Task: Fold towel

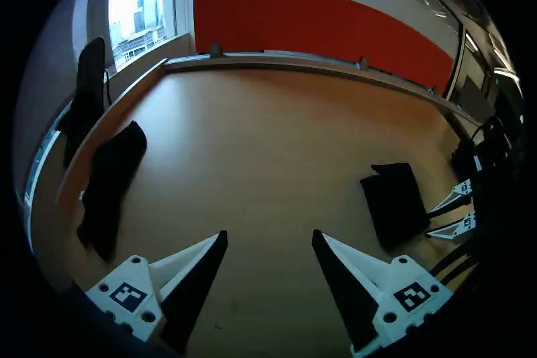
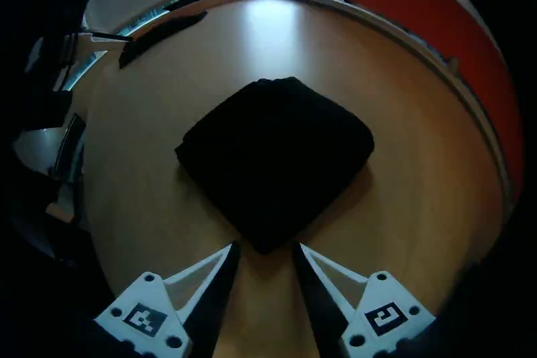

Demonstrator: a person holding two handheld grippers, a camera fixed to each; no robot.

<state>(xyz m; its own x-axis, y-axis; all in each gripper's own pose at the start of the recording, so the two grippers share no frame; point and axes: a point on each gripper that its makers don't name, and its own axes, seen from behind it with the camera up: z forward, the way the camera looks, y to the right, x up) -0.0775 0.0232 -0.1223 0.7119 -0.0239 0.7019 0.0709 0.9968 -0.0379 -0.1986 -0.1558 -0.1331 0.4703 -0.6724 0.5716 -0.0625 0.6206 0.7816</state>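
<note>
The towel [image 2: 275,150] lies on the table [image 1: 268,129] as a compact black pad, already doubled over and sitting corner-on in the right gripper view, so the folding looks close to finished. What seems left is either one last fold or a tidy-up.

The right claw [image 2: 265,245] is released. Its two fingers stand apart at 6 o'clock of the towel, with the nearest corner lying just at the gap between the tips and neither finger pressing on it. In the left gripper view the same towel sits at 4 o'clock, with the right claw's white fingers just beyond its far edge.

The left claw [image 1: 268,234] is spread wide and holds nothing. Only bare wood lies between its fingers, and it is well apart from the towel.

If another fold is wanted, the right claw must slide under that near corner, clench on all the layers and carry it over toward 12 o'clock. The left claw would have to come across to pin the pad.

The table is smooth pale wood with a raised rim. A second dark cloth [image 1: 107,183] lies loose at 9 o'clock. Beyond the rim stand a red panel [image 1: 315,25], a bright window [image 1: 137,9] at 11 o'clock and a dark chair [image 1: 87,89].
</note>
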